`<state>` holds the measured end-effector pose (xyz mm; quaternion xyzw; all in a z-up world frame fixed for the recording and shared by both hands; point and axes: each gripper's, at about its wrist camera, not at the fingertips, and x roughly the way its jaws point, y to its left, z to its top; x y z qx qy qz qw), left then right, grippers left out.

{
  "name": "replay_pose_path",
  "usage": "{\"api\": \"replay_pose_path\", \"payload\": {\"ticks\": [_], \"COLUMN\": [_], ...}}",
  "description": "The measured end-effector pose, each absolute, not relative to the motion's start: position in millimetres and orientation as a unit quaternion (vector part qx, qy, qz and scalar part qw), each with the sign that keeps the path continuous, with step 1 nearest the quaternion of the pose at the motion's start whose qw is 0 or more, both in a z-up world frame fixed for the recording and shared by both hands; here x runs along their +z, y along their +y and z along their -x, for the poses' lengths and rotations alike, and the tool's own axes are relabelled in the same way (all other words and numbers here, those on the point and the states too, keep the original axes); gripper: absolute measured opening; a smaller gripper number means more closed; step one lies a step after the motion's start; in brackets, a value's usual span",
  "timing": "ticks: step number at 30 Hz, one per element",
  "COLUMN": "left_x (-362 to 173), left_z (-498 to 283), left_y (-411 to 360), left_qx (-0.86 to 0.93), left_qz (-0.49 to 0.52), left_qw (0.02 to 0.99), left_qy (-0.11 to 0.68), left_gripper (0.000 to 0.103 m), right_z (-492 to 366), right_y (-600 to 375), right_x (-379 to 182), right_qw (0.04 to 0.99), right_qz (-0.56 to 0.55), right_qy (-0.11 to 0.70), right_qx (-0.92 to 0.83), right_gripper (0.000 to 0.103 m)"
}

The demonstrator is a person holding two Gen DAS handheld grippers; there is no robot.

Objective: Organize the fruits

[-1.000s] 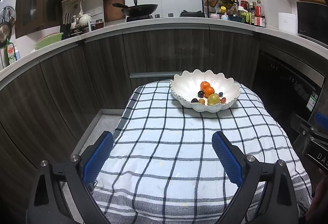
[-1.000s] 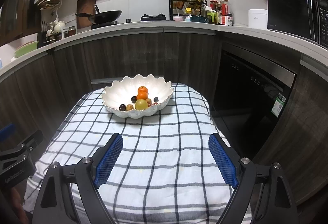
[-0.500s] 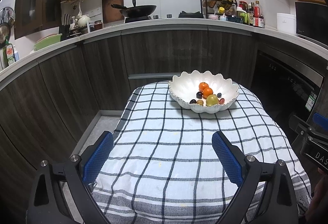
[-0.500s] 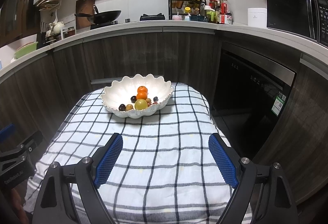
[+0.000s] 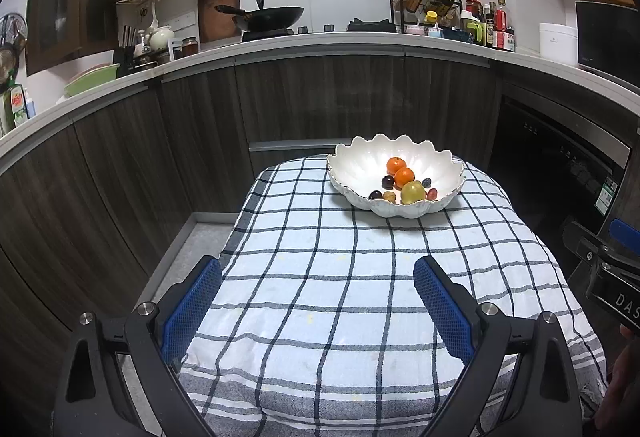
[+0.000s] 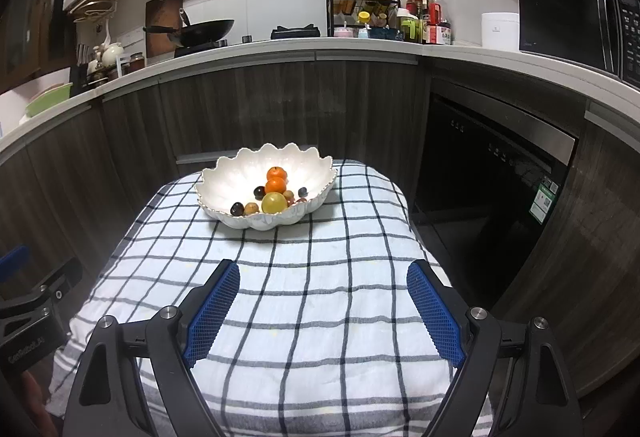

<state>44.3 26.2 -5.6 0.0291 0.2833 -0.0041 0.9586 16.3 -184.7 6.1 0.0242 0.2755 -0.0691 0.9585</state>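
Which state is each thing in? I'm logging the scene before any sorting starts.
Left claw: open, empty, above the cloth.
Right claw: open, empty, above the cloth.
Bowl: upright on the cloth, holding all the fruit.
Oranges: two, in the bowl, touching.
Yellow fruit: in the bowl, near the front rim.
Dark fruits: loose in the bowl.
Cloth: spread flat, bare apart from the bowl.
Wok: on the stove.
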Motion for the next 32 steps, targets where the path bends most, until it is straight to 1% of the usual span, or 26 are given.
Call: {"api": "replay_pose_path", "payload": {"ticks": [32], "left_x": [-11.7], "left_z": [-49.9], "left_y": [24.6], "left_qx": [-0.006], "left_qz": [-0.033], "left_qw": [0.956], "left_qy": [0.291], "left_gripper": [0.099], "right_z": [-17.9], "right_y": [-185.7], "right_x": [4.6], "right_qw": [0.957], "right_qz": [-0.026], "right_qy": [0.281], "right_qx": [-0.073], "right_gripper": [0.087]}}
